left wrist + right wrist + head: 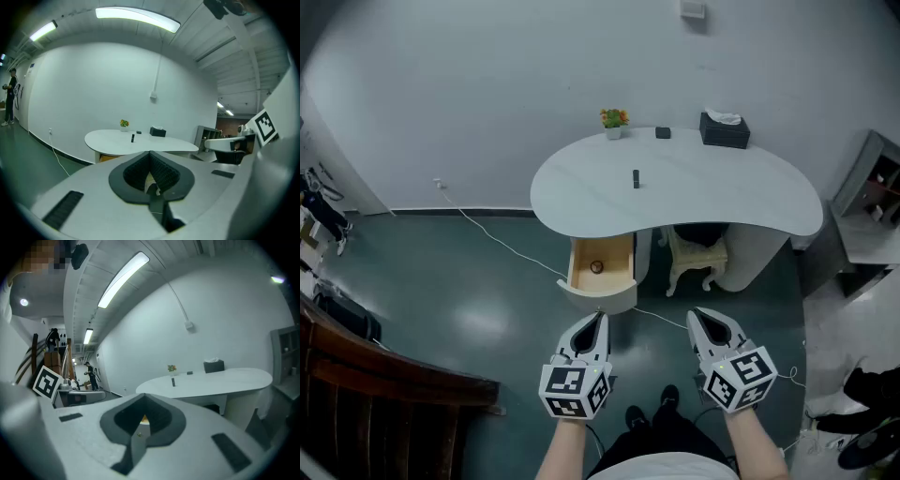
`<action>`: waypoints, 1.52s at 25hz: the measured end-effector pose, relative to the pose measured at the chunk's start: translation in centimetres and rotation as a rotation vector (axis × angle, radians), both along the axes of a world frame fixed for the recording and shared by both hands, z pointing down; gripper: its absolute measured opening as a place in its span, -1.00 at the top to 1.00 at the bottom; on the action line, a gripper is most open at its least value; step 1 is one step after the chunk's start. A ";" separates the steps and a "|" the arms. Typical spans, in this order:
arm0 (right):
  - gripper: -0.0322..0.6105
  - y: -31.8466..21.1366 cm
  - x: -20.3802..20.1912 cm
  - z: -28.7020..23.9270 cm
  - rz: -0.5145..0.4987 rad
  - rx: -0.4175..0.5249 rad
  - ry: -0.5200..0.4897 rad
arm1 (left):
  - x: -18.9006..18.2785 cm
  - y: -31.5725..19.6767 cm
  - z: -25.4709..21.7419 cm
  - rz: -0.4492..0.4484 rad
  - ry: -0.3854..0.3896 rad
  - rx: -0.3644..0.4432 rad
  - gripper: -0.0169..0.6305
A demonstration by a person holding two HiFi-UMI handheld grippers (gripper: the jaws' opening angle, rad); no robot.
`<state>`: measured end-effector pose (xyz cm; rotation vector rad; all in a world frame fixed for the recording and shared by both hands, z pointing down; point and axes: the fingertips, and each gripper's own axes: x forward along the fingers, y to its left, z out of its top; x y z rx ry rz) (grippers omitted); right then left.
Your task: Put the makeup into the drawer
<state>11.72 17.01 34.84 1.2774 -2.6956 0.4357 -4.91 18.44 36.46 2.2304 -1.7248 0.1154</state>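
Left claw [598, 321] and right claw [700, 315] are both closed and empty, side by side over the floor, well apart from the table [581, 202]. Makeup [636, 178] stands upright mid-table, untouched. Drawer [602, 277] under the table's left part is open, with a small round item [596, 267] inside.

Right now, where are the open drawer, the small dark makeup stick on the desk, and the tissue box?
open drawer [598, 292]: head view, on its curved white front.
makeup stick [636, 179]: head view, middle of its upright body.
tissue box [725, 133]: head view, on its dark side.
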 end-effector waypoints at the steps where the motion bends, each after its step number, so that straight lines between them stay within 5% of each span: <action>1: 0.89 -0.2 0.1 0.0 -0.002 0.005 0.001 | 0.1 -0.1 0.1 -0.002 -0.002 0.001 0.94; 14: 0.89 -4.0 2.8 0.5 -0.024 0.003 -0.030 | 2.1 -4.2 0.0 -0.030 -0.024 0.002 0.93; 25: 0.89 -7.4 6.7 -0.1 -0.008 0.026 -0.054 | 4.9 -7.3 -0.7 -0.078 -0.051 0.007 0.62; 38: 0.89 -8.6 9.2 -0.2 -0.016 0.027 -0.106 | 6.5 -7.9 -1.8 -0.129 -0.084 0.023 0.52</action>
